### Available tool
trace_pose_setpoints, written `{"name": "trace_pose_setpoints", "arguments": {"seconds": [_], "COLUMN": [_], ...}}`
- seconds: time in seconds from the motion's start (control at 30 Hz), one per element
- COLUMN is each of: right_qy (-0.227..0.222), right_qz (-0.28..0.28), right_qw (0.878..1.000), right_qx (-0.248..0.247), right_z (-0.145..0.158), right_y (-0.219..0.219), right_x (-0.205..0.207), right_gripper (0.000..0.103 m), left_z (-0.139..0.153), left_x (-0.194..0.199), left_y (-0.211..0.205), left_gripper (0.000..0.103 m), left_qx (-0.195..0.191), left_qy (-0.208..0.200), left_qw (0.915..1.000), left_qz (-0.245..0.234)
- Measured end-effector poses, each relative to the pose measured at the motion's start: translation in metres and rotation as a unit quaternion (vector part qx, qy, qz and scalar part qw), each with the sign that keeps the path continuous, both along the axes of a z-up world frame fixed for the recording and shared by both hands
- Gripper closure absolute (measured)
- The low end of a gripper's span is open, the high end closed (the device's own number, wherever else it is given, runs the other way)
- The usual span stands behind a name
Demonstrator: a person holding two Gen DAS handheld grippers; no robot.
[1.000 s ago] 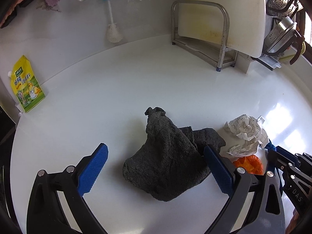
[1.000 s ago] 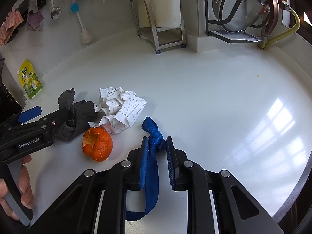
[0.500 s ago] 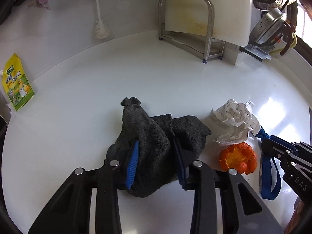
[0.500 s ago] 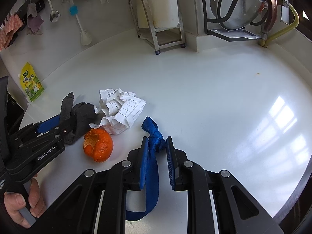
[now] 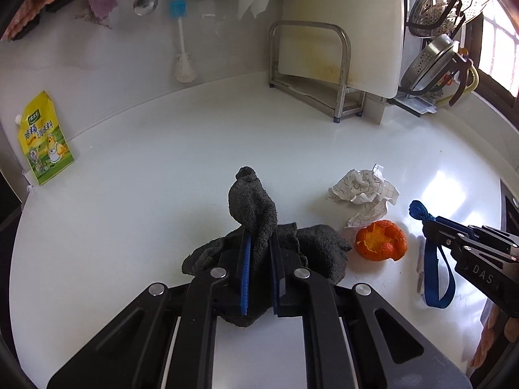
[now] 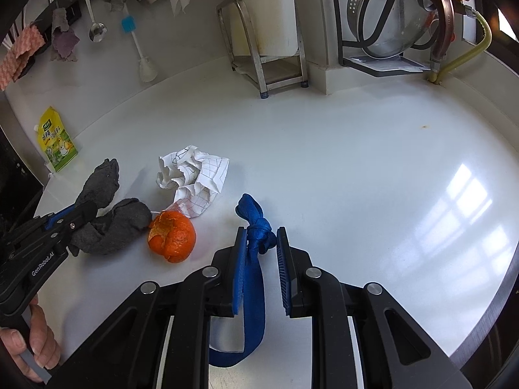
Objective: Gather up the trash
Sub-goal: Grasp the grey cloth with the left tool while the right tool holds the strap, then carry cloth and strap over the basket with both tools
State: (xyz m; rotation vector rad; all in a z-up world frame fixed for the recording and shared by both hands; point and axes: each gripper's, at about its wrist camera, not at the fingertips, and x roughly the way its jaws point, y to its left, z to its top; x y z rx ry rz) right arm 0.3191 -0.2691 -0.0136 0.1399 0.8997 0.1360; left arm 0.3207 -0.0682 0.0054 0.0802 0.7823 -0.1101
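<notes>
Gray rag (image 5: 256, 214) now higher, clamped

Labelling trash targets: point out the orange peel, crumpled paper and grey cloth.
orange peel (image 6: 173, 240), right wrist view, on its rounded outer skin.
crumpled paper (image 6: 194, 175), right wrist view, on its gridded middle.
grey cloth (image 5: 253, 204), left wrist view, on its raised fold.

"GenRobot.AI" on left claw (image 6: 69, 218) body; "DAS" on right claw (image 5: 429, 227); yellow pouch (image 5: 45, 137) txt unreadable.
</notes>
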Motion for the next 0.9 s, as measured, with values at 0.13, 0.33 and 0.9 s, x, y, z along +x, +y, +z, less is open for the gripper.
{"name": "trace_pose_setpoints", "arguments": {"seconds": [0.13,0.33,0.9], "right_qy": [-0.008,-0.034,-0.078], "right_qz": [-0.008,-0.016,-0.039], "right_qw": [1.000,0.999,0.996], "right_qx": [0.001,-0.020,-0.006], "right_z": [0.004,0.016,0.035], "right_y": [-0.001,0.002,0.032], "right_x": [-0.012,-0.047,-0.214], "right_gripper": [0.085,0.085,0.085], "left_z": [0.014,0.022,0.039], "left_x": [-0.019,-0.054,-0.181], "left_y": [0.005,0.014,0.034], "left_gripper": [0.093,0.093,0.093], "left_qx": [-0.002,-0.006,-0.022], "left_qy": [-0.017,-0.031,-0.058], "left_qw": [0.9998,0.9994,0.9976], "left_qz": [-0.008,-0.016,-0.030]}}
